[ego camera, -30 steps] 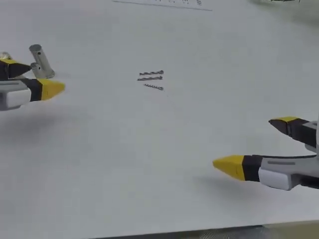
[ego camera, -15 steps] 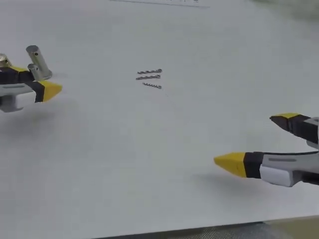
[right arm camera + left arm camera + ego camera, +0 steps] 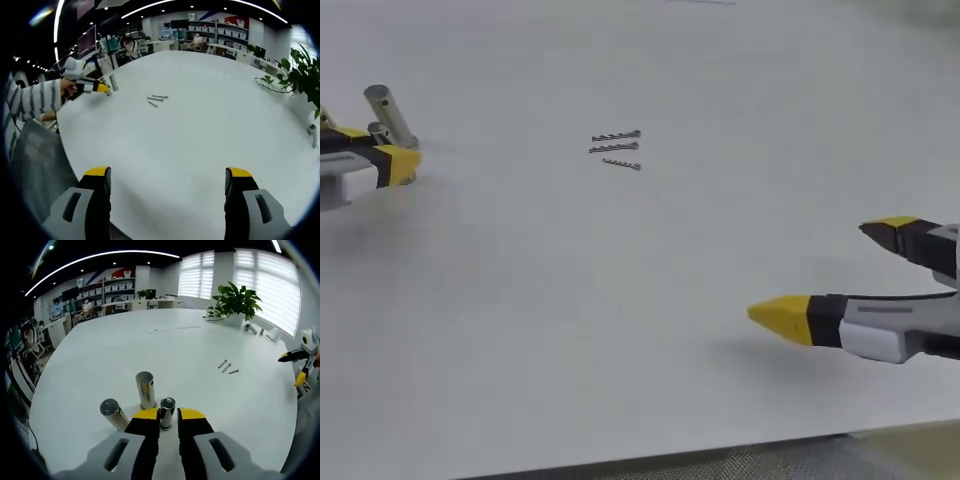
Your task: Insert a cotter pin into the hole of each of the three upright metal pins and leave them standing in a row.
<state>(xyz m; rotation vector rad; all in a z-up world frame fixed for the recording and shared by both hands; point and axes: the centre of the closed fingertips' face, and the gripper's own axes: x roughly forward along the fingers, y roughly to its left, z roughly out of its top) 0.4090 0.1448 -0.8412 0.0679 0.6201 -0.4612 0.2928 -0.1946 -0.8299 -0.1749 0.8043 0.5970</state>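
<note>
now the left gripper (image 3: 168,416) has closed its jaws on the nearest metal pin (image 3: 167,406); right gripper (image 3: 806,272) jaws wide apart, cotter pins (image 3: 616,148) untouched, so insertion not begun.

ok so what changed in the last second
The fingers of the left gripper closed in on the nearest small metal pin and now appear to grip it. The right gripper stayed wide open, and the three cotter pins and the other two metal pins kept their places.
</note>
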